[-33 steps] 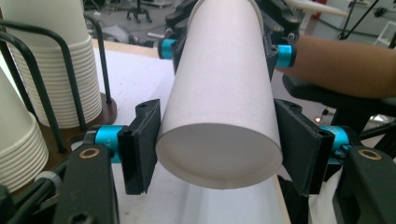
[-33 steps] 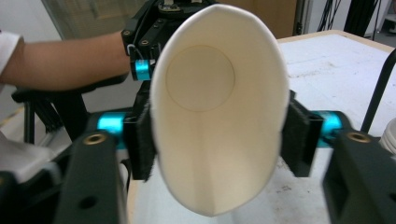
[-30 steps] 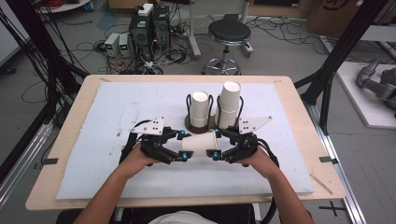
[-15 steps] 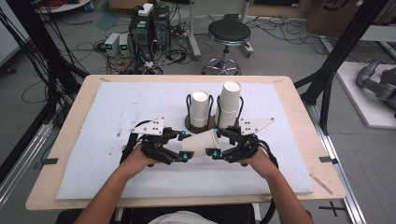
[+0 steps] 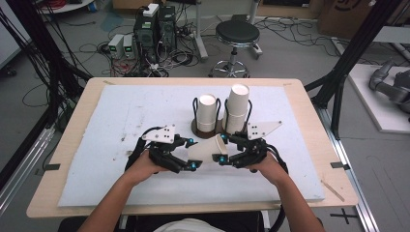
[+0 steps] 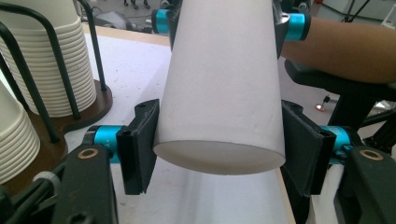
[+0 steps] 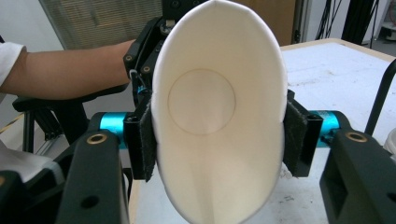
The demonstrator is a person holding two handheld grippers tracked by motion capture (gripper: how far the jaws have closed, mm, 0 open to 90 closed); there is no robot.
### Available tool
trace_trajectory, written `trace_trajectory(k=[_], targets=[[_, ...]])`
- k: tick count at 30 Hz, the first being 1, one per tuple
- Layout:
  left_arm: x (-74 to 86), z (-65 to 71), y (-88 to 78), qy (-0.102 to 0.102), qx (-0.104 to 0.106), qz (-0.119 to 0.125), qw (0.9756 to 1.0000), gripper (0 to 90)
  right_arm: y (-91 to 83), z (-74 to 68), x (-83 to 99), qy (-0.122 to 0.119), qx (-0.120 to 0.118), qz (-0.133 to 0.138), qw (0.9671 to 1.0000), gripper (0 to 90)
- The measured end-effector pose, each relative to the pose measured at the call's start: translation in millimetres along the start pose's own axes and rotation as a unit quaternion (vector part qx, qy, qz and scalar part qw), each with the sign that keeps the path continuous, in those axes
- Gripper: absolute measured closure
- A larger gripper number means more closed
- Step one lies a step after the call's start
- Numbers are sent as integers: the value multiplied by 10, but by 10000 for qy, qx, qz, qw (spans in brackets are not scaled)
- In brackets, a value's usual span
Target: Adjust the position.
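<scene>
The one landmark here is the wire cup rack [image 5: 220, 126] at the middle of the white mat [image 5: 116, 111], with a stack of paper cups [image 5: 208, 112] in its left bay and a taller stack [image 5: 237, 108] in its right bay.

Just in front of the rack and toward the person, the left gripper [image 5: 186, 153] has its jaws at the narrow base end of a single white paper cup [image 5: 208, 149]. In the left gripper view its left pad touches the cup wall, while the right pad seems to stand a little off it, so I cannot tell whether this claw really grips.

The cup lies on its side, held off the mat, its long axis running roughly along the rack's front, base leftward, open mouth rightward.

At the mouth end, the right gripper [image 5: 223, 151] is clamped across the rim, squeezing the mouth [image 7: 219, 107] into an oval. Both claws sit about equally near the cup, one at each end, so any separating pull would likely run along that axis.
</scene>
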State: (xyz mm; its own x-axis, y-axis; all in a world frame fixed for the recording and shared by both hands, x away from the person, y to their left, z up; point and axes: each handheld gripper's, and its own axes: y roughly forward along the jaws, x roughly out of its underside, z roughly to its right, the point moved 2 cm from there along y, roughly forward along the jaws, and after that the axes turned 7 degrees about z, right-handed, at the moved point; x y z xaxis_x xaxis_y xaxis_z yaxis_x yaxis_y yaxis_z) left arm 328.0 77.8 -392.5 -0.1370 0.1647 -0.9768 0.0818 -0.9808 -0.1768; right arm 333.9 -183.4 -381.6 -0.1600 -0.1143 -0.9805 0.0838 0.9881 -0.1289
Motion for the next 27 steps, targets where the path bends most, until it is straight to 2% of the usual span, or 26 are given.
trace_trajectory(k=[2,6,10,12,13,14,16,20,23,27], targets=[[-14,6,-6,37,70,100,9999,362,-2,2,-8,26,-4,89,10000,329],[-42,7,-25,19,53,303,9995,364,2,8,-10,230,142,260,9993,187],[-61,-2,-56,-19,27,456,9990,364,-2,30,2,502,173,378,9979,186],[-51,7,-37,11,79,380,9992,363,6,31,4,500,116,428,9978,190],[-42,12,-21,23,66,319,9995,363,10,22,0,453,91,443,9979,226],[-32,13,-7,31,97,275,9996,364,12,13,-6,374,20,471,9982,300],[-24,15,3,-5,114,293,9995,364,7,-3,-23,221,-7,537,9983,321],[-29,15,17,-23,22,255,9997,357,-25,5,-33,241,-94,515,9983,377],[-41,-9,-11,-50,-213,216,9995,290,-39,10,-32,215,-1,421,9989,390],[-69,-18,-55,-77,-211,330,9992,286,-42,31,-19,225,139,229,9994,393]])
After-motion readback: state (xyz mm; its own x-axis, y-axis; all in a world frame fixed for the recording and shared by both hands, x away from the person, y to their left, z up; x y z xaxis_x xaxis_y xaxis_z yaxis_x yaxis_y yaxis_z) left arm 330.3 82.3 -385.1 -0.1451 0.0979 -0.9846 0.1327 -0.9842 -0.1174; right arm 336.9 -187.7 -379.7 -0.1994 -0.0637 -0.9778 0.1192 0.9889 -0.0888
